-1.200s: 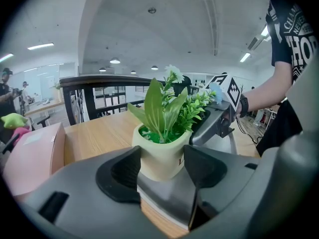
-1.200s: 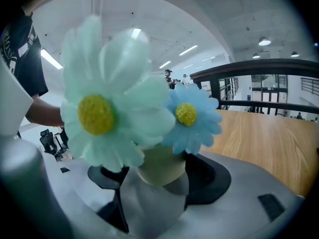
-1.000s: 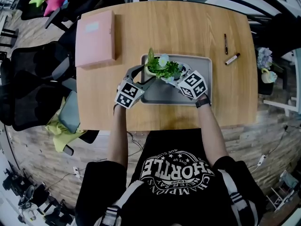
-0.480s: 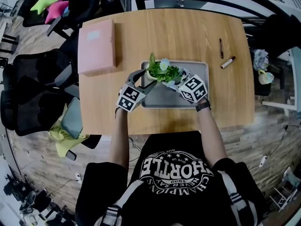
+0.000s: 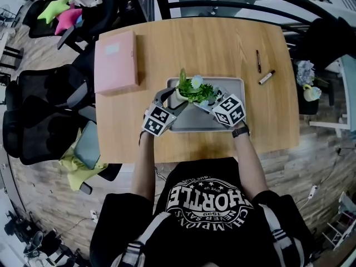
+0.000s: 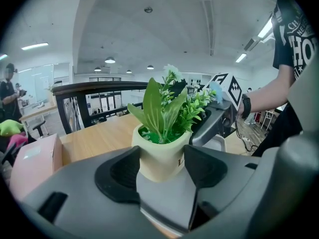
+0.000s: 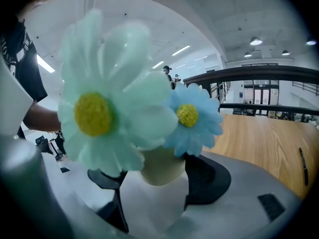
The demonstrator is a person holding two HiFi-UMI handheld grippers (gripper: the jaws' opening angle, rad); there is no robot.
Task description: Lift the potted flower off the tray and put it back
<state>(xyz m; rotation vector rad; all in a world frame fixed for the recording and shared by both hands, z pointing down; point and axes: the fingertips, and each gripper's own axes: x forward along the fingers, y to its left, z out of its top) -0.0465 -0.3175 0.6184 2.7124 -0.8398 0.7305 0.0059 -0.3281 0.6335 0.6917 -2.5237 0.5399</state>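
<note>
The potted flower, a cream pot (image 5: pixel 178 98) with green leaves and pale blue daisies (image 5: pixel 196 84), hangs over the left half of the grey tray (image 5: pixel 236 122). My left gripper (image 5: pixel 169 97) grips the pot from the left. In the left gripper view its black pads press both sides of the pot (image 6: pixel 160 156). My right gripper (image 5: pixel 209 101) comes in from the right, and in the right gripper view the pot (image 7: pixel 160 165) sits squeezed between its pads under the big daisies (image 7: pixel 104 114). The gap under the pot is hidden.
The tray lies on a wooden table (image 5: pixel 211 43). A pink box (image 5: pixel 115 62) is at the left, a pen (image 5: pixel 258 61) and a marker (image 5: pixel 266 77) at the right. Black office chairs (image 5: pixel 39 115) crowd the table's left side.
Both grippers, with the pot held between them, have risen a little above the tray. Their grip looks unchanged.
</note>
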